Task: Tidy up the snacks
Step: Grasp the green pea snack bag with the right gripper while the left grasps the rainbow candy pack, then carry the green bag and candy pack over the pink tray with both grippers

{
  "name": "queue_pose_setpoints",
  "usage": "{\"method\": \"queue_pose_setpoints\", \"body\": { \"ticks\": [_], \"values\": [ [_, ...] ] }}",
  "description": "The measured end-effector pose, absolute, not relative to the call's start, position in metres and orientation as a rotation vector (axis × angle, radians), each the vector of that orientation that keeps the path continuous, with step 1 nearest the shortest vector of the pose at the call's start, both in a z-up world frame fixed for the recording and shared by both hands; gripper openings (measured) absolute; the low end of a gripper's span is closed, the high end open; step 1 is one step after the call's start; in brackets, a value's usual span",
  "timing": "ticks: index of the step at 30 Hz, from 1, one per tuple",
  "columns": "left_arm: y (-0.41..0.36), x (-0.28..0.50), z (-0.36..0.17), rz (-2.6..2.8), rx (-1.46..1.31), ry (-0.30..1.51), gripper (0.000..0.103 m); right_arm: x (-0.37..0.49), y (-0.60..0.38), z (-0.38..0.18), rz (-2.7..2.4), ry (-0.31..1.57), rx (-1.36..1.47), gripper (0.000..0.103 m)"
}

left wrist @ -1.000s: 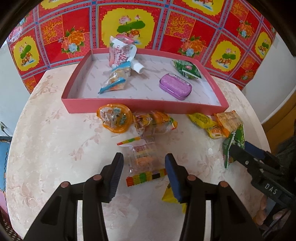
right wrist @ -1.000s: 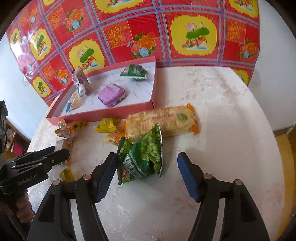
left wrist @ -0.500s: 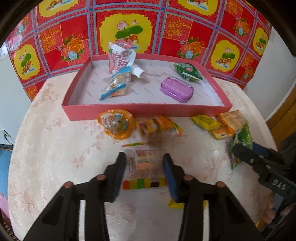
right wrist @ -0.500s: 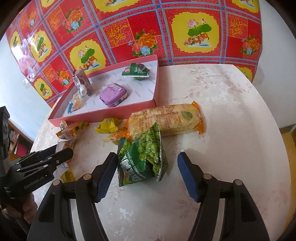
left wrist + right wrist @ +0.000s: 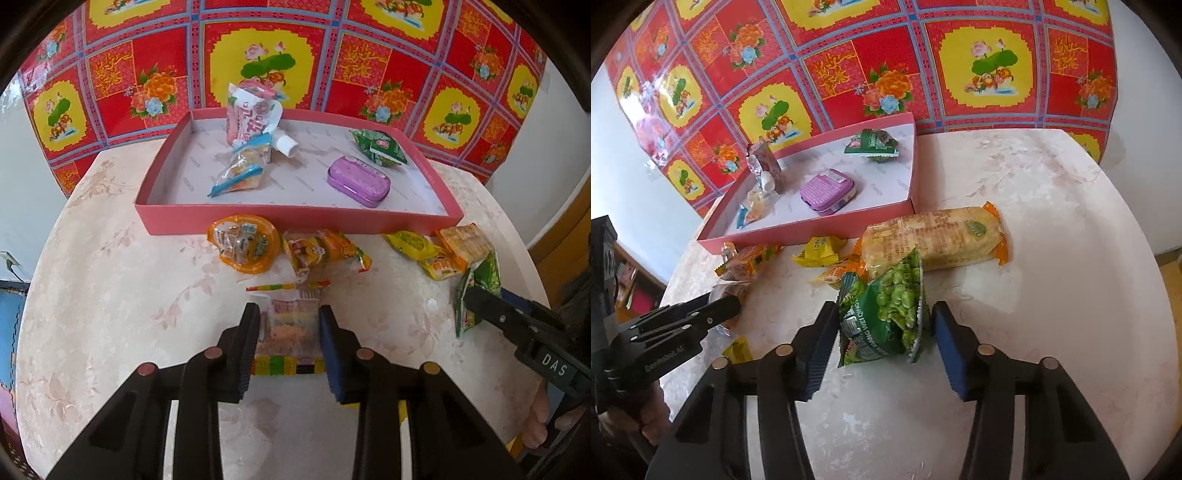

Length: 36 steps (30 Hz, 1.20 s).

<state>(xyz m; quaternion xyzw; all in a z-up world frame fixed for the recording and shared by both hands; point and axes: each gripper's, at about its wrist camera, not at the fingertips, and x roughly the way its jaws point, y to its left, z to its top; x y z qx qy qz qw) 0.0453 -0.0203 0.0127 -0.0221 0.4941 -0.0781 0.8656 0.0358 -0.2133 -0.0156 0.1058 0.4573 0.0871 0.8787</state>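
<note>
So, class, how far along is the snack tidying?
Done: four snacks, including the purple tin, lie in the red tray. In hand: the left gripper has just closed on the rainbow-edged candy pack; the right gripper, jaws just closing, flanks the green pea bag. Still outside: the jelly cup, cracker pack and small packets.

Tin [image 5: 358,181] in tray [image 5: 295,221]; packets before it.

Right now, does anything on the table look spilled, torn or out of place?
Nothing looks spilled or torn. Several snacks lie outside the red box: an orange jelly cup, a long cracker pack and small yellow packets. In the box, the pink drink pouch leans against the back wall.
</note>
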Motion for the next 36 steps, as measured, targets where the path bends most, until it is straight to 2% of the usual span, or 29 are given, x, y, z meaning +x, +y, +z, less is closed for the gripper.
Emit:
{"method": "queue_pose_setpoints", "body": {
  "ticks": [19, 36],
  "values": [
    [-0.001, 0.038, 0.045, -0.143, -0.082, 0.956, 0.034, 0.027, -0.208, 0.015, 0.210, 0.893, 0.203, 0.046],
    [0.008, 0.056, 0.092, -0.129, -0.072, 0.864, 0.034, 0.050, -0.198, 0.064, 0.238, 0.805, 0.172, 0.046]
  ]
}}
